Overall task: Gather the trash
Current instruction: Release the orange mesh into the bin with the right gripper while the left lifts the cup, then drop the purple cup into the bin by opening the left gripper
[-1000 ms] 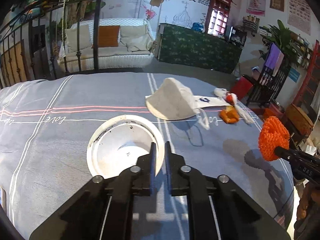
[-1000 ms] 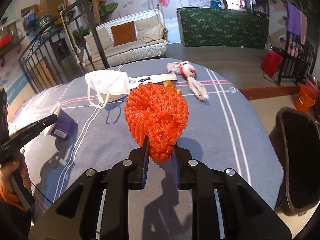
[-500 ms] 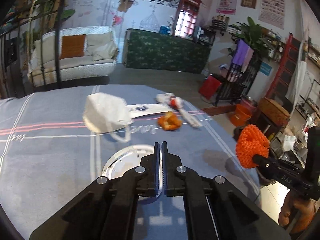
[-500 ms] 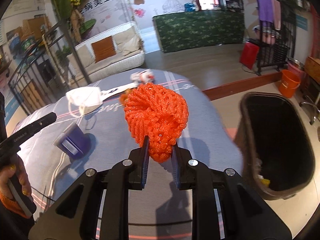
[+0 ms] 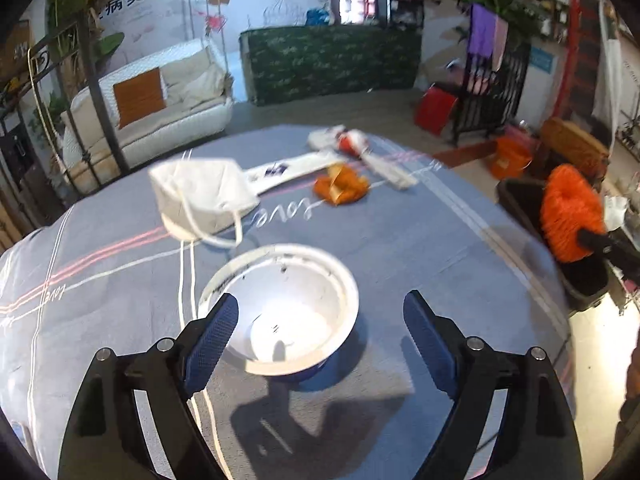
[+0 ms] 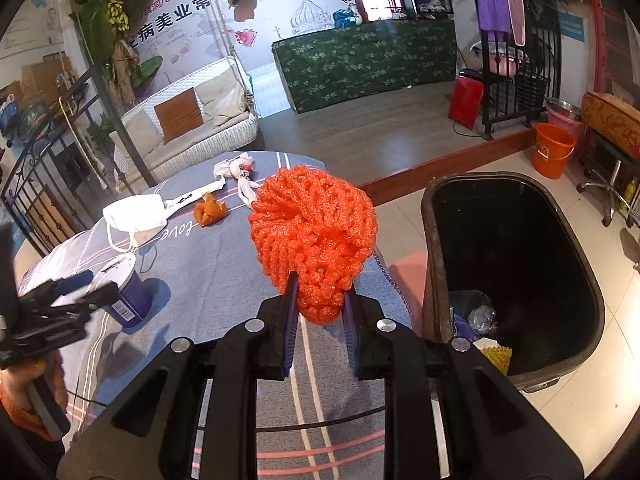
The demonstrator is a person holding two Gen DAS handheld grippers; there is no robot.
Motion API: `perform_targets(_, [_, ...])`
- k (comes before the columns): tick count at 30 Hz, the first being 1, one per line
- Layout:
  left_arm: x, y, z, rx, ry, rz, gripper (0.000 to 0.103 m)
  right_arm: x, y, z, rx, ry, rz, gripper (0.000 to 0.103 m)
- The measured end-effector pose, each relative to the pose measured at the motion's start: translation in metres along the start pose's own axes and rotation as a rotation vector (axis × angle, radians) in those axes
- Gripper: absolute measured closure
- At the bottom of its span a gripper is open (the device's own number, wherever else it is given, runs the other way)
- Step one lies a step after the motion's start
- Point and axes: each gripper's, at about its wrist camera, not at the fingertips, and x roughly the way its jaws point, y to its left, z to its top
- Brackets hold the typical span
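My left gripper [image 5: 320, 320] is open wide, its jaws on either side of a white-lined blue paper cup [image 5: 280, 312] standing on the grey tablecloth. The cup [image 6: 126, 292] also shows in the right wrist view. My right gripper [image 6: 318, 320] is shut on an orange foam fruit net [image 6: 314, 236], held above the table's right edge beside a black trash bin [image 6: 516, 272]. The net [image 5: 570, 212] also shows in the left wrist view. On the cloth lie a white face mask [image 5: 200, 196], an orange wrapper [image 5: 340, 188], a white paper strip [image 5: 296, 172] and a crumpled white-red wrapper [image 5: 348, 140].
The round table has a grey cloth [image 5: 420, 240] with pink and white stripes. The bin holds some trash at its bottom [image 6: 480, 320]. An orange bucket [image 6: 554, 152], a red box [image 6: 466, 100], a white sofa [image 5: 160, 108] and an iron railing [image 6: 52, 184] stand around.
My left gripper has opened wide around the cup's rim. My right gripper has carried the orange net farther right, closer to the bin.
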Motion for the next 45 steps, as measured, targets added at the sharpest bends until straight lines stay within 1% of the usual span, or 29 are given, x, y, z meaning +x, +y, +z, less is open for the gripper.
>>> perform_targets(1, [0.01, 0.0, -0.001, 0.013, 0.034, -0.005, 0.032, -0.001, 0.001, 0.0, -0.002, -0.003, 0.001, 0.082])
perform_targets(2, [0.019, -0.002, -0.003, 0.032, 0.066, -0.007, 0.04, -0.002, 0.001, 0.0, -0.004, -0.007, 0.002, 0.082])
perform_targets(4, [0.029, -0.007, -0.006, 0.066, 0.113, -0.005, 0.067, -0.004, 0.0, -0.001, -0.003, -0.009, 0.001, 0.082])
perform_targets(5, [0.034, -0.01, -0.007, 0.079, 0.135, -0.003, 0.075, -0.005, -0.003, -0.002, -0.002, -0.009, -0.001, 0.082])
perform_targets(6, [0.035, -0.013, -0.01, 0.089, 0.145, 0.005, 0.09, -0.006, -0.005, -0.003, 0.003, -0.01, -0.006, 0.082])
perform_targets(8, [0.033, -0.019, -0.012, 0.115, 0.143, 0.019, 0.09, -0.008, -0.012, -0.004, 0.016, -0.013, -0.012, 0.082])
perform_targets(10, [0.027, -0.023, -0.011, 0.106, 0.118, -0.007, 0.094, -0.01, -0.019, -0.006, 0.027, -0.016, -0.02, 0.082])
perform_targets(14, [0.011, -0.038, -0.001, 0.073, 0.057, -0.095, 0.094, -0.014, -0.034, -0.007, 0.044, -0.022, -0.05, 0.082])
perform_targets(17, [-0.001, -0.061, 0.013, 0.089, -0.01, -0.151, 0.094, -0.019, -0.047, -0.006, 0.062, -0.036, -0.075, 0.082])
perform_targets(19, [-0.007, -0.079, 0.023, 0.101, -0.048, -0.204, 0.094, -0.023, -0.058, -0.004, 0.075, -0.046, -0.099, 0.082])
perform_targets(21, [-0.012, -0.098, 0.032, 0.101, -0.087, -0.272, 0.094, -0.026, -0.07, -0.002, 0.089, -0.054, -0.13, 0.082])
perform_targets(24, [-0.017, -0.126, 0.041, 0.121, -0.128, -0.344, 0.094, -0.024, -0.09, -0.001, 0.113, -0.054, -0.182, 0.082])
perform_targets(26, [-0.016, -0.145, 0.046, 0.14, -0.144, -0.375, 0.094, -0.019, -0.103, 0.0, 0.129, -0.046, -0.209, 0.082])
perform_targets(27, [-0.015, -0.156, 0.049, 0.148, -0.145, -0.403, 0.094, -0.017, -0.111, 0.0, 0.137, -0.043, -0.224, 0.082])
perform_targets(30, [-0.009, -0.183, 0.053, 0.16, -0.13, -0.468, 0.094, -0.003, -0.135, -0.001, 0.166, -0.024, -0.28, 0.081])
perform_targets(32, [-0.006, -0.199, 0.055, 0.182, -0.127, -0.492, 0.094, 0.007, -0.147, -0.003, 0.183, -0.009, -0.308, 0.071])
perform_targets(33, [-0.006, -0.207, 0.054, 0.197, -0.133, -0.499, 0.094, 0.012, -0.153, -0.005, 0.194, -0.001, -0.317, 0.058])
perform_targets(34, [-0.005, -0.216, 0.055, 0.21, -0.136, -0.506, 0.094, 0.016, -0.157, -0.005, 0.199, 0.004, -0.326, 0.038])
perform_targets(35, [-0.004, -0.219, 0.055, 0.216, -0.136, -0.514, 0.094, 0.02, -0.16, -0.007, 0.203, 0.013, -0.346, 0.032])
perform_targets(37, [-0.002, -0.233, 0.057, 0.228, -0.133, -0.538, 0.094, 0.02, -0.165, -0.013, 0.21, 0.004, -0.37, 0.032])
perform_targets(45, [0.017, -0.269, 0.067, 0.238, -0.082, -0.598, 0.094, -0.007, -0.175, -0.033, 0.255, -0.034, -0.382, 0.032])
